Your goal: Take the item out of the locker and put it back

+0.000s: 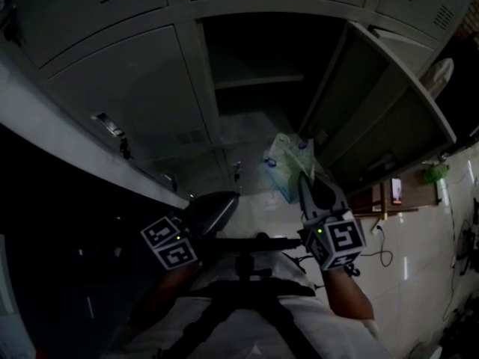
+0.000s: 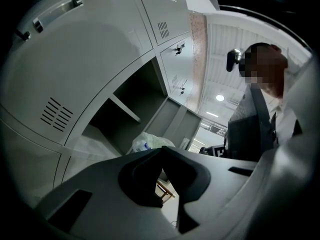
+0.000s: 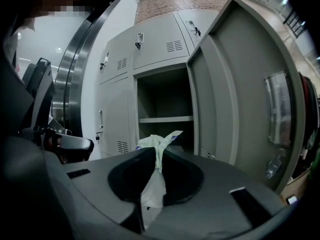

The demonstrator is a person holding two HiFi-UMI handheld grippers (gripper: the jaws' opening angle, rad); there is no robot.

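Item under task: a thin plastic bag (image 1: 288, 163), pale with blue print. It sits centre frame in the head view, outside the locker (image 1: 200, 66) and just in front of the open lower compartment. The locker door (image 1: 382, 111) stands swung wide at the right.

Right gripper (image 3: 156, 153): fingers closed narrow on a gathered neck of the bag, with film showing both above and below the pinch. The grip appears to be on loose film only, not on any contents.

Left gripper (image 2: 160, 149): fingers closed tip to tip with nothing between them. It is held low at the lower left of the head view, apart from the bag.

Step in hand, as judged: the bag is out and is due to go back in.

Recommendations:
- Carry the bag through the middle of the opening, below the shelf (image 1: 258, 79) and clear of the door edge.
- Rest its bulk on the compartment floor before parting the fingers; thin film may cling to the pads.
- Keep the left gripper away from the opening.

Orientation: in the right gripper view the gathered neck runs along the line of the fingers, bottom to top of frame. The bulk lies beyond the tips, toward the locker. The body is crumpled, so beyond that neck no long axis can be stated.
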